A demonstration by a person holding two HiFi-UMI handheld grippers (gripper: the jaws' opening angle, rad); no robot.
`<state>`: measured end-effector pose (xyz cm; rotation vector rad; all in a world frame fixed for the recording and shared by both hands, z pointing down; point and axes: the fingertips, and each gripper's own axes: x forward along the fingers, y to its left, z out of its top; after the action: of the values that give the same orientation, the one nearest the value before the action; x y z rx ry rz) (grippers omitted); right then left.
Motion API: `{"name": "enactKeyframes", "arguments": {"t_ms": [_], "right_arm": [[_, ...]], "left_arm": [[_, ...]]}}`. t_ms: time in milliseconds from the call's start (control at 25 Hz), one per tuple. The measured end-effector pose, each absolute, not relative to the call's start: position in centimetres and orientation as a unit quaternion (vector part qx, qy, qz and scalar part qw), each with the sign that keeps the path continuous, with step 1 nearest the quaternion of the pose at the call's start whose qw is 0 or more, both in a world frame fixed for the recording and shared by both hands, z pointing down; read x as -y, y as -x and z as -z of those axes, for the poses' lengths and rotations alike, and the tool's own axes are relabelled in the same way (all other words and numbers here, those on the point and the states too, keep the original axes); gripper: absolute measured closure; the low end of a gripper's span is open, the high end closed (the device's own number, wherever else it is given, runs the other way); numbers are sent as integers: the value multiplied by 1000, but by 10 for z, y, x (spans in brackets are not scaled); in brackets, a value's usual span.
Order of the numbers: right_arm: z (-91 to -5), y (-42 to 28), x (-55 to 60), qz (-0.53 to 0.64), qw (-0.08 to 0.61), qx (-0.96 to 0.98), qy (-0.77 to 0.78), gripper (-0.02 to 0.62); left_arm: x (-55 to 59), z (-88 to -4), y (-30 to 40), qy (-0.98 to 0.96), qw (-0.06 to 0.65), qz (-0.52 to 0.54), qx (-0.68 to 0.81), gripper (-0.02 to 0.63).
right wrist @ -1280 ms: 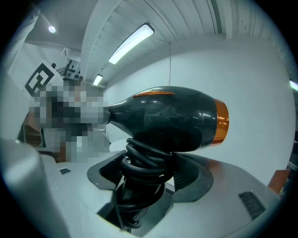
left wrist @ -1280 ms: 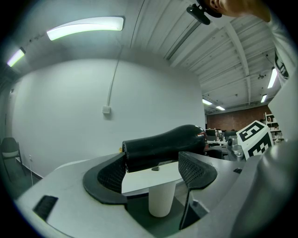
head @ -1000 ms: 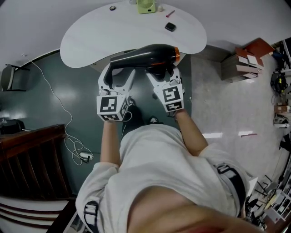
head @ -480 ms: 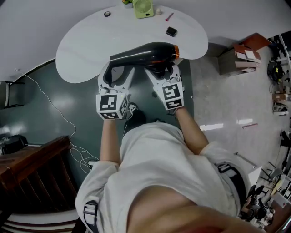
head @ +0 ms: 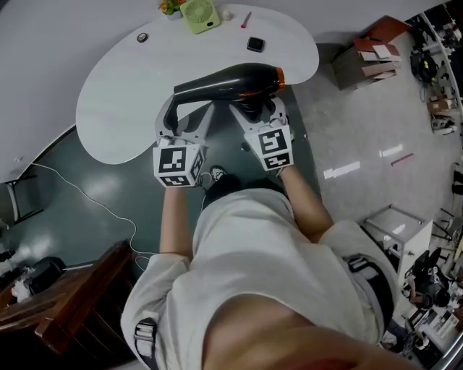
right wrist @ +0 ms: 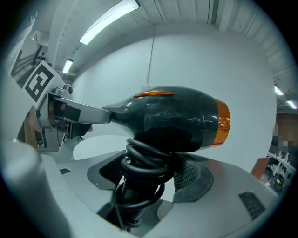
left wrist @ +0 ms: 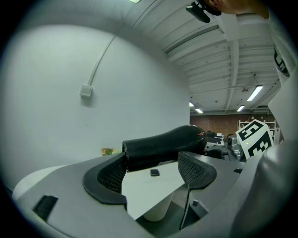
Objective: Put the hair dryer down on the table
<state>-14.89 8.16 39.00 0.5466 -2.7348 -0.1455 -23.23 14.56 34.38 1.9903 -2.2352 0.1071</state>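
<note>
A black hair dryer (head: 231, 81) with an orange rear ring hangs level above the near edge of the white table (head: 123, 94). My right gripper (head: 257, 110) is shut on its handle, which has the black cord coiled round it (right wrist: 144, 162). The dryer's body (right wrist: 172, 116) fills the right gripper view above my right gripper (right wrist: 149, 174). My left gripper (head: 188, 112) stands open just under the nozzle end. In the left gripper view the nozzle (left wrist: 163, 146) lies across the far tips of my left gripper (left wrist: 151, 169), by the left pad, not squeezed.
On the table's far side stand a green fan (head: 199, 13), a small black object (head: 255, 45), a pink pen (head: 246, 19) and a small round thing (head: 142, 37). Cardboard boxes (head: 369, 58) sit on the floor at right. A white cable (head: 87, 195) and dark wooden furniture (head: 65, 303) are at left.
The whole view has swung: the table has slid left and nearer under the dryer. Both grippers and the dryer keep the same pose to each other, and the grip is unchanged.
</note>
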Motion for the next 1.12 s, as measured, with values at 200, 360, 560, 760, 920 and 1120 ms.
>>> {"name": "enactKeyframes", "arguments": {"t_ms": [200, 360, 560, 760, 920, 1120], "right_arm": [[-403, 142, -69, 31, 182, 951, -247, 296], [-412, 130, -53, 23, 195, 942, -274, 296], [-417, 114, -25, 12, 196, 934, -299, 296], [-419, 103, 11, 1, 196, 929, -314, 296], [-421, 101, 42, -10, 192, 926, -324, 296], [-430, 95, 75, -23, 199, 925, -322, 296]], "left_arm": [[-121, -356, 233, -708, 77, -44, 701, 241], [-100, -366, 224, -728, 86, -45, 679, 241], [-64, -371, 211, -748, 89, -48, 656, 241], [-25, -371, 201, -758, 91, -58, 644, 241], [10, -371, 199, -765, 90, -66, 634, 241], [46, -381, 194, -766, 104, -71, 630, 241]]}}
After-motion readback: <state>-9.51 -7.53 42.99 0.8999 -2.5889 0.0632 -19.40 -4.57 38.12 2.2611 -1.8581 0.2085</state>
